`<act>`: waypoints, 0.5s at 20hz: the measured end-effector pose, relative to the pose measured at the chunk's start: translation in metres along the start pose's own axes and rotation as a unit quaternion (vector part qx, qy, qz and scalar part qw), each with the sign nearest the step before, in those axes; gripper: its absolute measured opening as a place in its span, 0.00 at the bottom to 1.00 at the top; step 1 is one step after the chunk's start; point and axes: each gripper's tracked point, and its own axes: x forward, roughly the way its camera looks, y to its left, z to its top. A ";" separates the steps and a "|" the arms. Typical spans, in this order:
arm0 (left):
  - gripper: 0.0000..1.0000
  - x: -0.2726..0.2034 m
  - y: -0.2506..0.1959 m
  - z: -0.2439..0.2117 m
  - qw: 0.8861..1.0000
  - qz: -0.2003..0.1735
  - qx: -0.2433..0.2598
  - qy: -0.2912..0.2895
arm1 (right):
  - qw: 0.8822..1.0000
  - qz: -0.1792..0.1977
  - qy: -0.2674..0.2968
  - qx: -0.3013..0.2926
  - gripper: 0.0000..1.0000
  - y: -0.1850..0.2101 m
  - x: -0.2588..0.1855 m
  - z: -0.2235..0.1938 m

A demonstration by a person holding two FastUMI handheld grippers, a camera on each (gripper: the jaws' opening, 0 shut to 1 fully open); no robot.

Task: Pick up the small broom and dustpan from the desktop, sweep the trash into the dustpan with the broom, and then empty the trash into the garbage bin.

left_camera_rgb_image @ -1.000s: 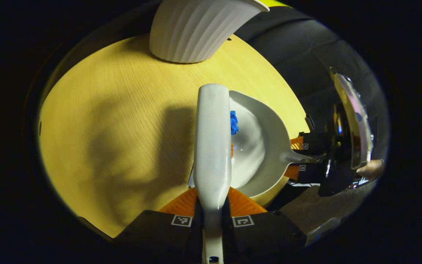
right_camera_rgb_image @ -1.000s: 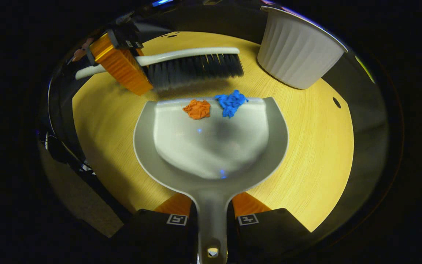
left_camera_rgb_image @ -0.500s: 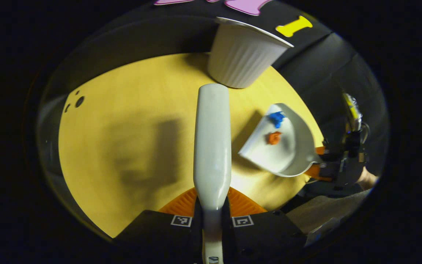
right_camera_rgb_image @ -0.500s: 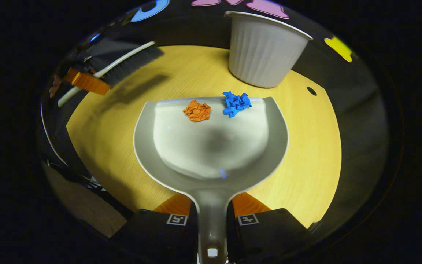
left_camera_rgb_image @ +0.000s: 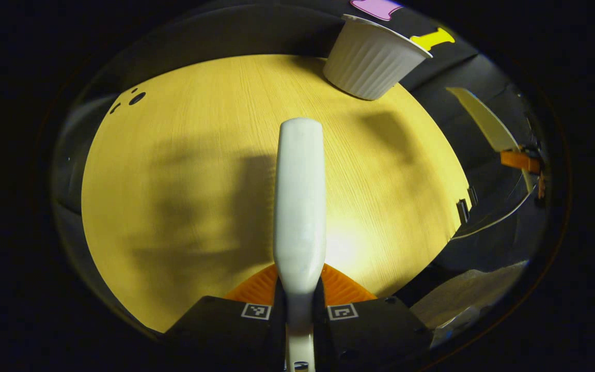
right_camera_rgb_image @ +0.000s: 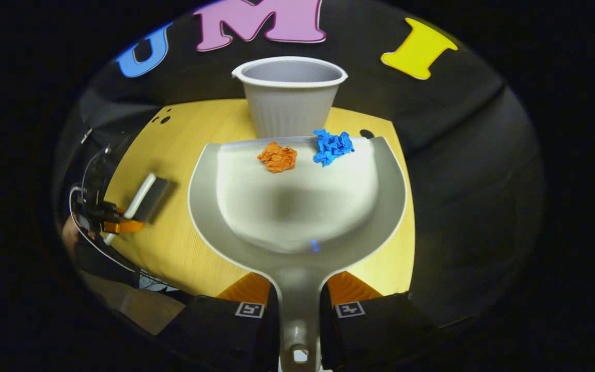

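Above the desk (right_camera_rgb_image: 173,155), in the right gripper view, the dustpan (right_camera_rgb_image: 297,206) is held level by the right tool (right_camera_rgb_image: 298,305), whose two fingers are clamped on its narrow handle. An orange paper ball (right_camera_rgb_image: 277,156) and a blue paper ball (right_camera_rgb_image: 333,146) sit near the pan's front lip, with the white garbage bin (right_camera_rgb_image: 290,98) standing on the desk just beyond that lip. In the left gripper view the left tool (left_camera_rgb_image: 300,302) is closed on the broom (left_camera_rgb_image: 300,206) at the root of its handle, the pale back of the broom pointing out over the desk (left_camera_rgb_image: 173,181), and the garbage bin (left_camera_rgb_image: 372,64) stands at the far edge

The dustpan looks like thin rigid plastic, light and stiff, so the grip on the handle should carry it easily; the smooth handle could twist between the fingers if the pan is tipped quickly. The crumpled balls are probably very light and loose, resting close to the open lip, so a small forward tilt will likely send them off. The bin looks light as well and might shift or tip if the pan's edge knocks its rim
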 end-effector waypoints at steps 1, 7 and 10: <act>0.26 0.001 -0.001 -0.004 1.000 -0.005 0.003 0.002 | 1.000 -0.006 -0.004 0.009 0.35 -0.010 -0.010 0.014; 0.25 0.005 0.004 -0.022 1.000 -0.016 0.017 0.005 | 0.997 -0.063 -0.024 0.024 0.35 -0.059 -0.038 0.107; 0.25 0.001 0.013 -0.029 1.000 -0.011 0.013 0.002 | 0.996 -0.083 -0.019 0.013 0.35 -0.064 -0.030 0.148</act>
